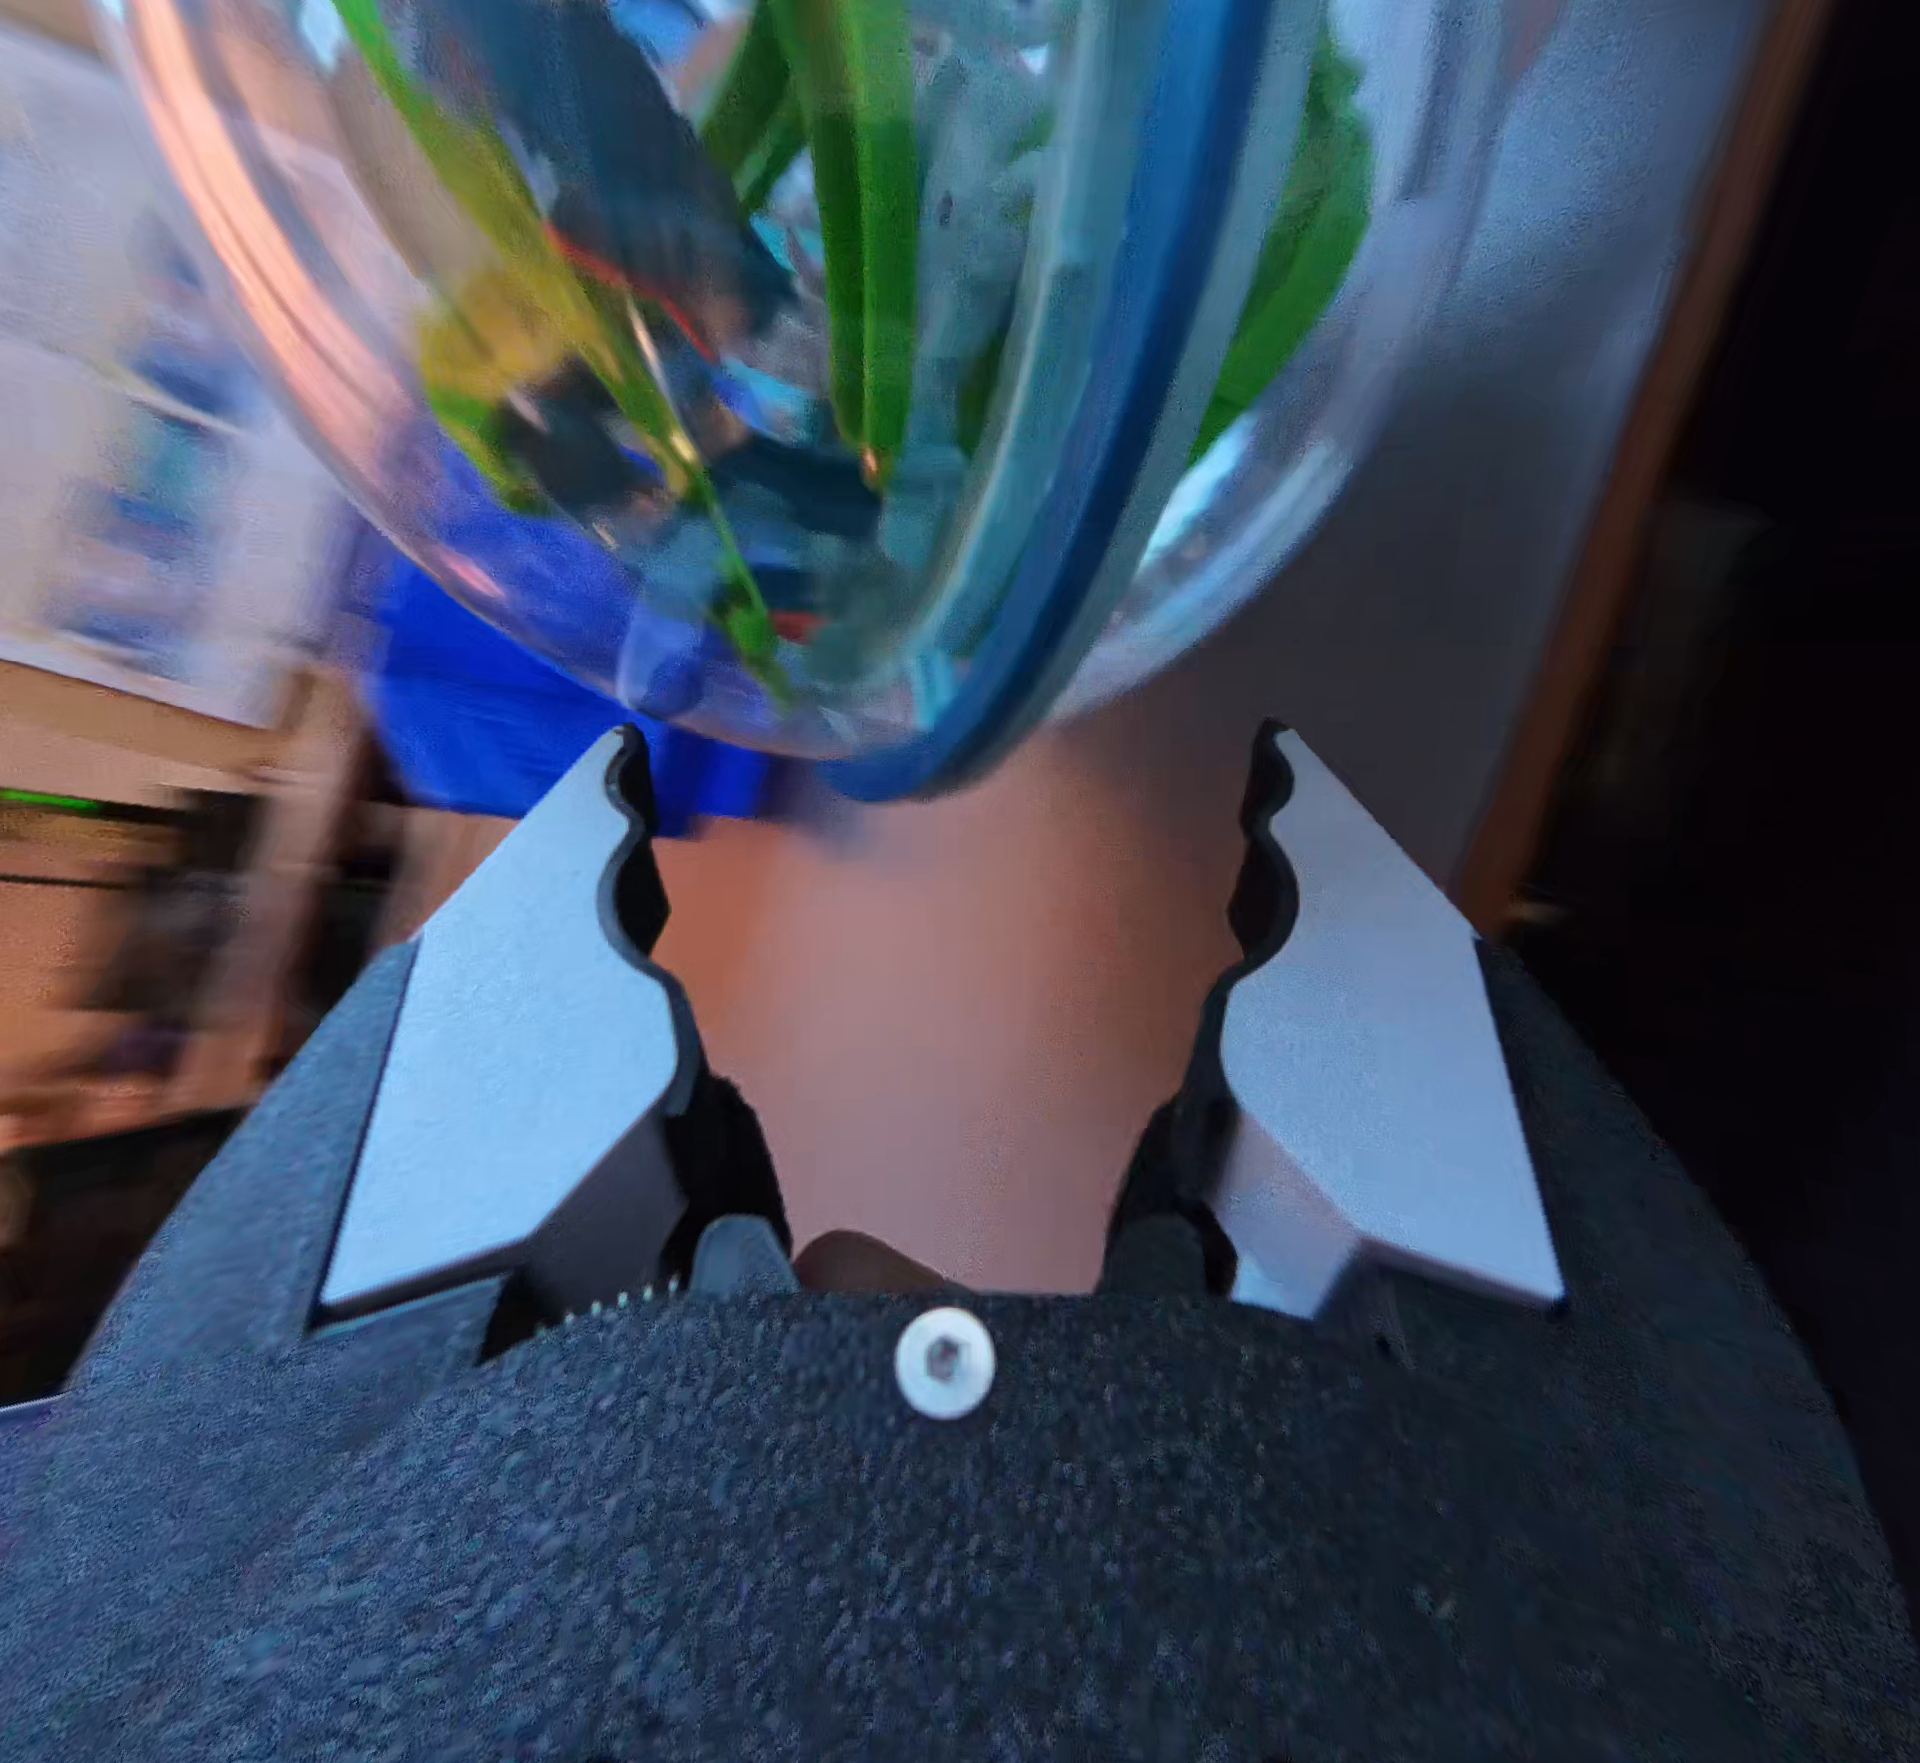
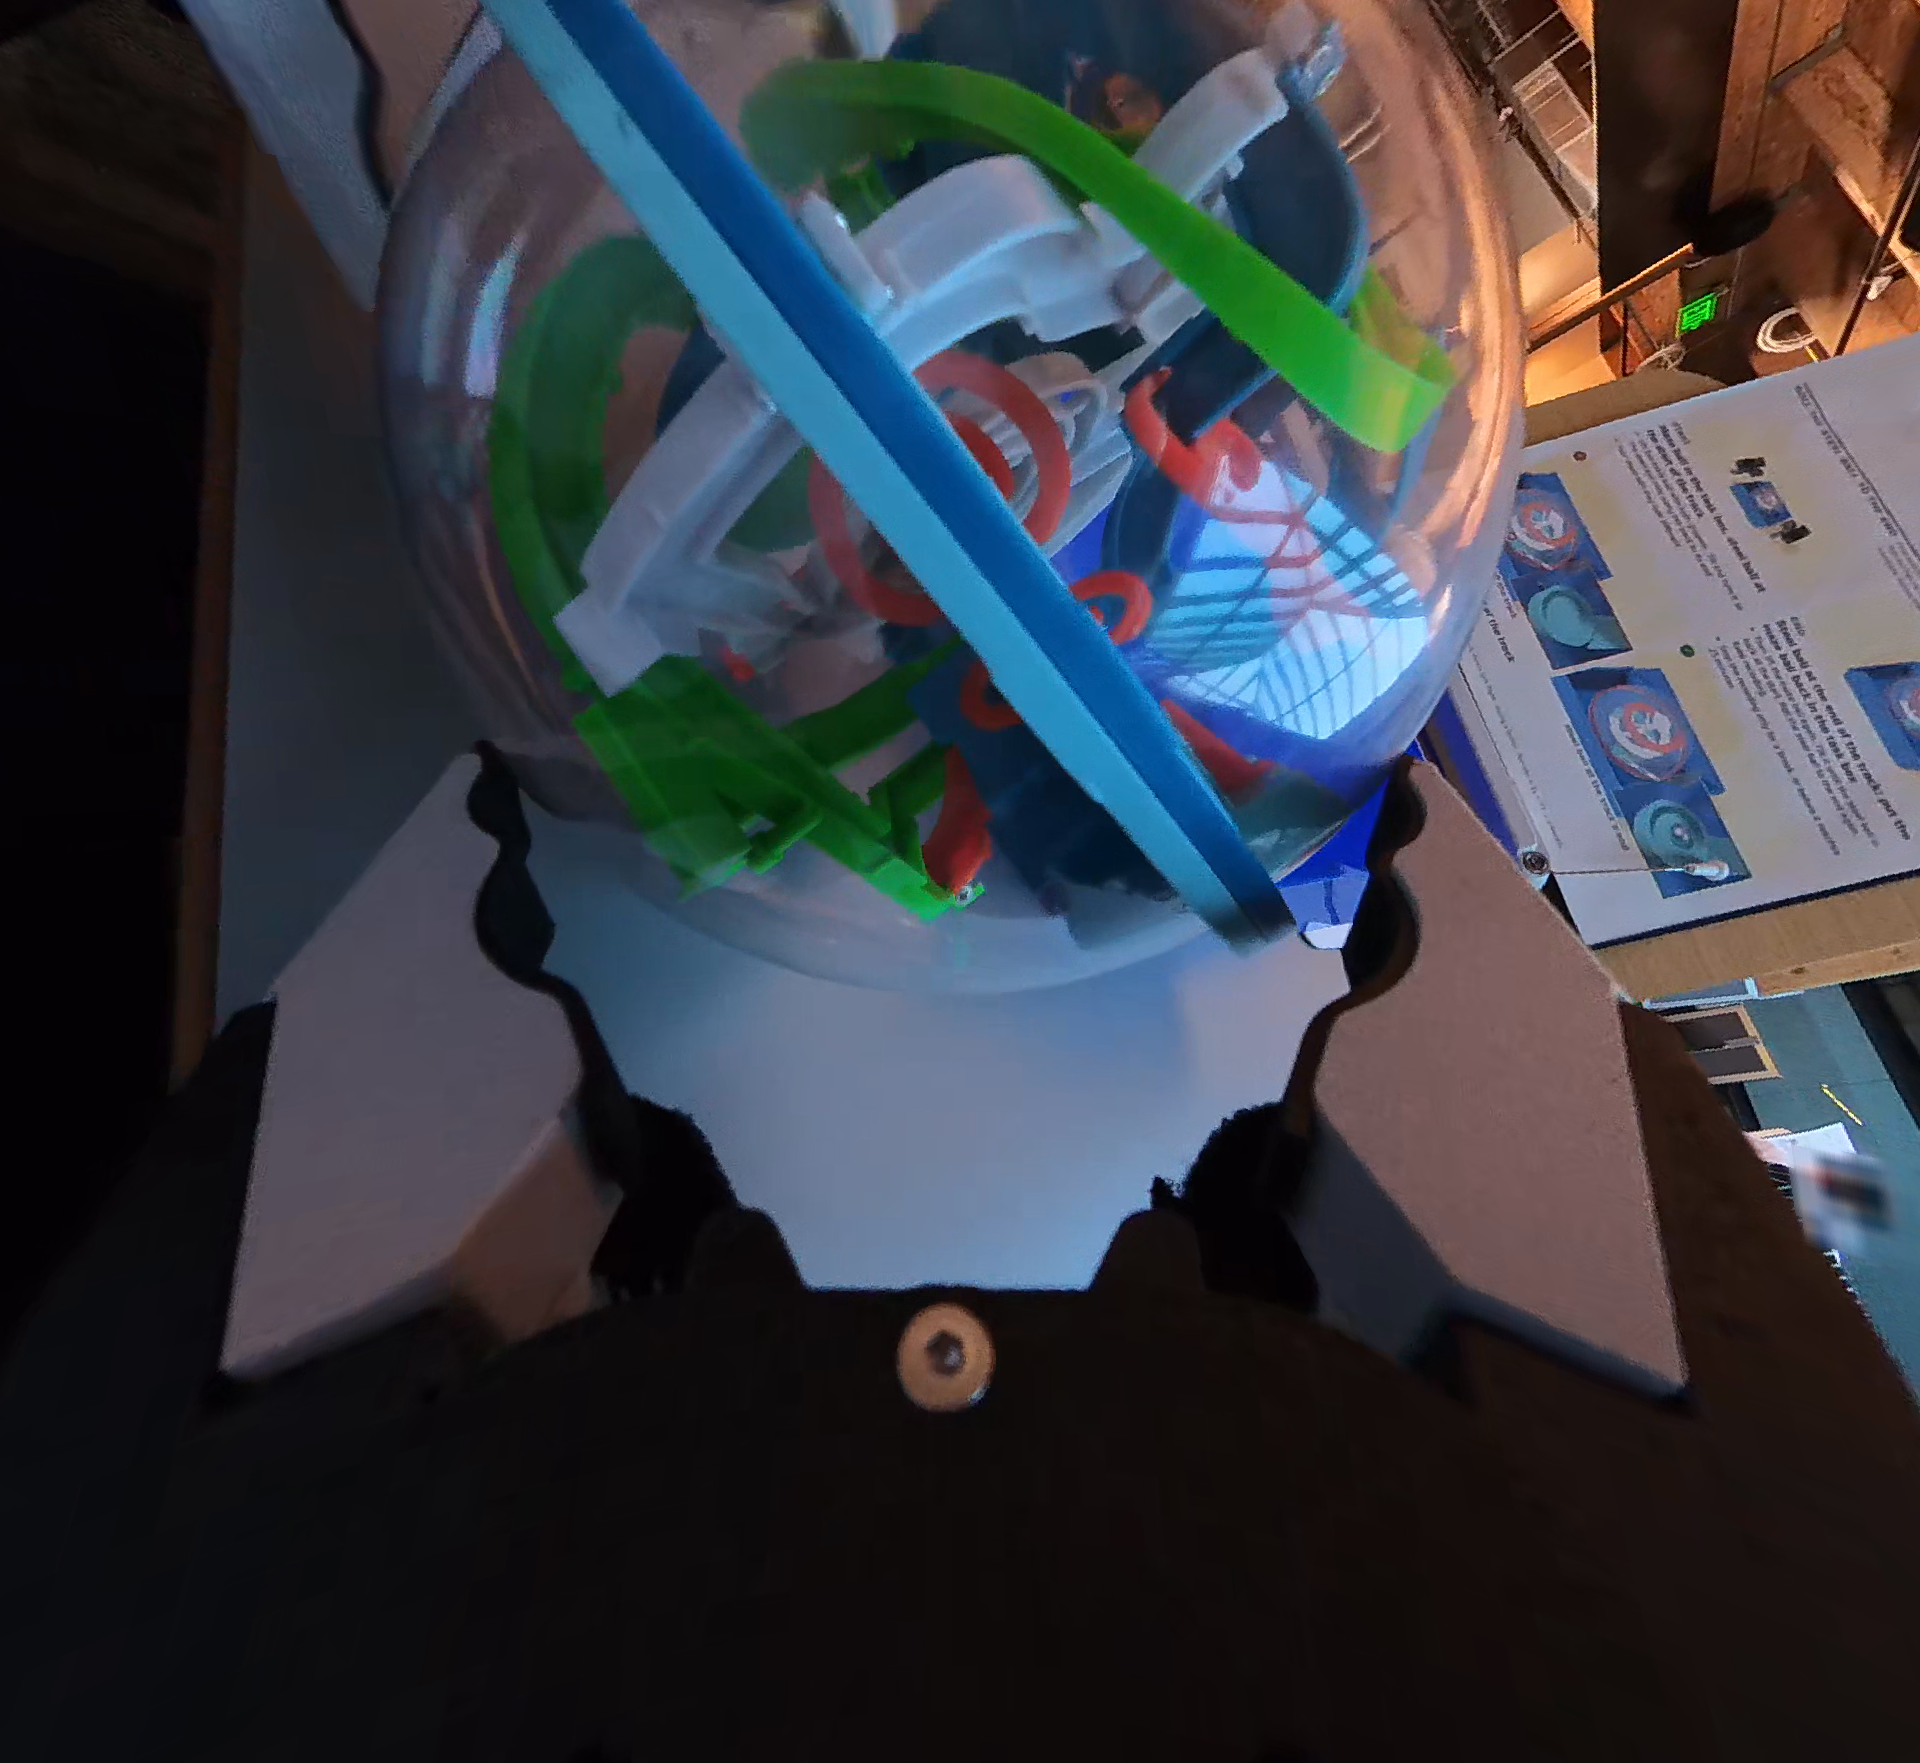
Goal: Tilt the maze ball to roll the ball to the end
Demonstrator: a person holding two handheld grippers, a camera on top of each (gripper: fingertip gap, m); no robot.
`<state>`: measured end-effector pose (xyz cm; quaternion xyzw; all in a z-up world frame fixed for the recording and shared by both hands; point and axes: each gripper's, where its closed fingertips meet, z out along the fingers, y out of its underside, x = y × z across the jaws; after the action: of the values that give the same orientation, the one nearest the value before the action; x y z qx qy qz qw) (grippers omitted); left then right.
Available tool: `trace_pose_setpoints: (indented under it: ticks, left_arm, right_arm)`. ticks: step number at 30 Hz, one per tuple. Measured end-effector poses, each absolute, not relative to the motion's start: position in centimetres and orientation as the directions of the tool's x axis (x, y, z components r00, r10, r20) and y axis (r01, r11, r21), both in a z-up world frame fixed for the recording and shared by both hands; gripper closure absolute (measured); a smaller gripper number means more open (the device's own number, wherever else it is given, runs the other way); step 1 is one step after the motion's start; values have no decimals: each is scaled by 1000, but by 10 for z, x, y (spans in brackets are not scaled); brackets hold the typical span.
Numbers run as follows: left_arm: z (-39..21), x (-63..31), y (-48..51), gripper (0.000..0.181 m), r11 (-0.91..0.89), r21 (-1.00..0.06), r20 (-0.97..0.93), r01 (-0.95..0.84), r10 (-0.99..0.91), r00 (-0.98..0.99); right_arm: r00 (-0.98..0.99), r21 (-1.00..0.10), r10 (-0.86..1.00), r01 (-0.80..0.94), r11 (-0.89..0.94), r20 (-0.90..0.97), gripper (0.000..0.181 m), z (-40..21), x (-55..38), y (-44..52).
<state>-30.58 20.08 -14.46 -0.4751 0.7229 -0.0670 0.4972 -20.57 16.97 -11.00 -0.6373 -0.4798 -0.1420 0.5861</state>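
Your right gripper (image 2: 940, 840) cradles the maze ball (image 2: 935, 425), a clear sphere laced with green, white, red and dark-blue tracks and belted by a two-tone blue band (image 2: 831, 394) that runs on a slant from upper left to lower right. Its fingers (image 2: 416, 1017) are spread wide, and the tips sit against the sphere's lower flanks on both sides, so the ball rests wedged between them rather than pinched tight. The small ball inside the maze cannot be made out (the tracks overlap too densely).

In the left wrist view the sphere (image 1: 727, 259) fills the upper frame, heavily blurred, its blue band (image 1: 1091, 466) sweeping down toward the tips. Your left gripper (image 1: 951, 757) stands parted, with nothing between its fingers (image 1: 540, 986); the sphere's lower curve hangs just beyond the tips, and whether the left tip touches it cannot be told. A blue patch (image 1: 499, 705) shows behind the sphere at lower left.

To the right of the ball, in the right wrist view, a printed instruction sheet with photos (image 2: 1714, 653) lies on a wooden board (image 2: 1766, 944).
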Motion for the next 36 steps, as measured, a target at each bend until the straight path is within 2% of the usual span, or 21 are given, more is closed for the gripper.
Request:
trace_pose_setpoints:
  ticks: [3, 5, 11, 17, 24, 27, 29, 31, 34, 36]
  left_arm:
    - [-149, -311, 173, 60, 224, -799, -220, -558, -973, -75]
    - [-138, -310, 164, 53, 76, -856, -36, -511, -995, -89]
    - [-123, -304, 175, 48, -74, -885, 117, -460, -991, -64]
    - [-101, -296, 187, 47, -288, -879, 361, -380, -923, -135]
    - [-99, -291, 186, 48, -311, -873, 386, -377, -912, -141]
    - [-97, -293, 187, 59, -294, -886, 362, -359, -922, -139]
    - [-94, -294, 184, 62, -292, -890, 362, -350, -920, -151]
    - [-93, -292, 180, 62, -288, -892, 362, -348, -917, -168]
    - [-92, -288, 173, 62, -266, -896, 347, -356, -919, -189]
    - [-88, -282, 171, 63, -256, -905, 335, -340, -921, -198]
  right_arm:
    - [488, -602, 452, 785, 147, 747, 28, -109, -208, 170]
    - [483, -600, 456, 785, 153, 748, 28, -107, -210, 171]
    - [492, -622, 499, 773, 127, 714, 29, -102, -216, 173]
    - [504, -672, 552, 726, 147, 665, 32, -96, -219, 170]
    - [569, -780, 618, 614, 118, 542, 37, -87, -219, 161]
    - [656, -874, 617, 474, 112, 435, 45, -67, -208, 149]
    - [726, -943, 613, 314, 108, 312, 53, -48, -193, 139]
    - [753, -981, 646, 191, -36, 123, 52, -51, -182, 136]
    - [724, -925, 680, 170, -339, -117, 37, -83, -177, 137]
    - [684, -907, 691, 102, -409, -234, 29, -86, -181, 139]
